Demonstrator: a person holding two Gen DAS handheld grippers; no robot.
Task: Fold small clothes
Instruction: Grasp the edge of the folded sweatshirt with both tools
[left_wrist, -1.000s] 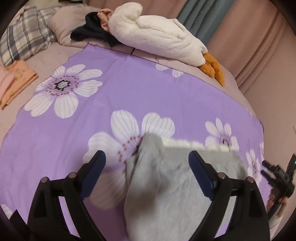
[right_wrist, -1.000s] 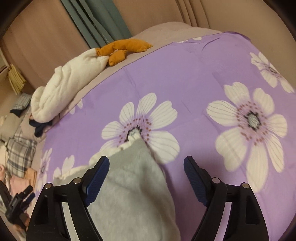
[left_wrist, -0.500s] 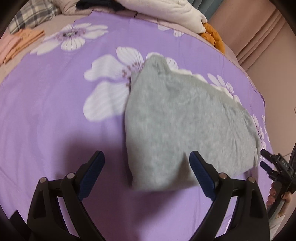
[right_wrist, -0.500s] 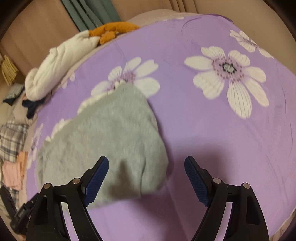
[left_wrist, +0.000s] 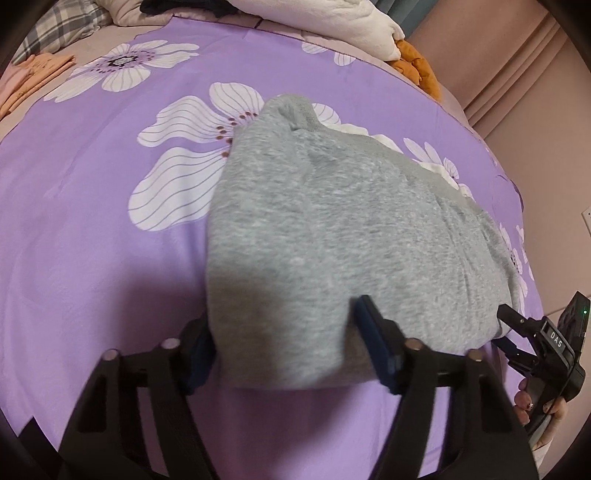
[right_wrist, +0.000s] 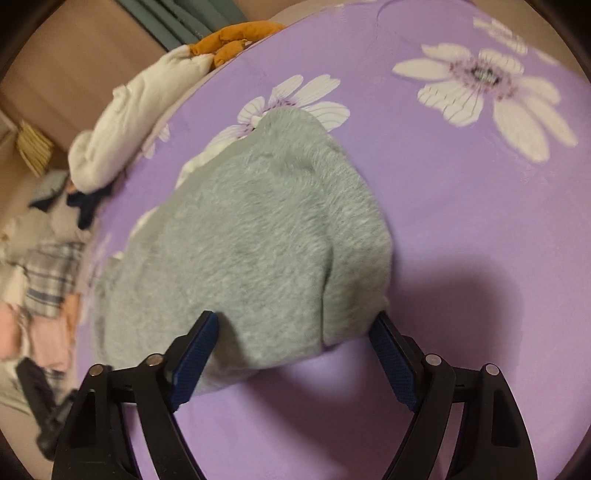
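From the left wrist view, your left gripper (left_wrist: 282, 345) had come to the near edge of the grey garment (left_wrist: 332, 236), which lay in a rounded heap on the purple flowered bedspread (left_wrist: 92, 236). Its jaws were closing, with the near left corner of the cloth between them; the blue pads looked to sit against the fabric on both sides, but I could not tell that they had bitten firmly. At the right edge of this view your right hand (left_wrist: 539, 406) showed, holding the other gripper beside the garment's far side. A white plush toy (left_wrist: 332, 18) and some folded clothes (left_wrist: 33, 74) lay well apart at the head of the bed.

From the right wrist view, your right gripper (right_wrist: 293, 341) stood with its jaws apart, straddling the near right corner of the same grey garment. One pad rested on top of the cloth and the other sat just beside its right edge; nothing was clamped. This view was somewhat blurred.

You seemed to be at the pick-up stage of a fold, taking the near edge by both corners. The next move called for the right jaws to shut on their corner so both ends were held alike, before you lifted and carried that edge over toward the far side.
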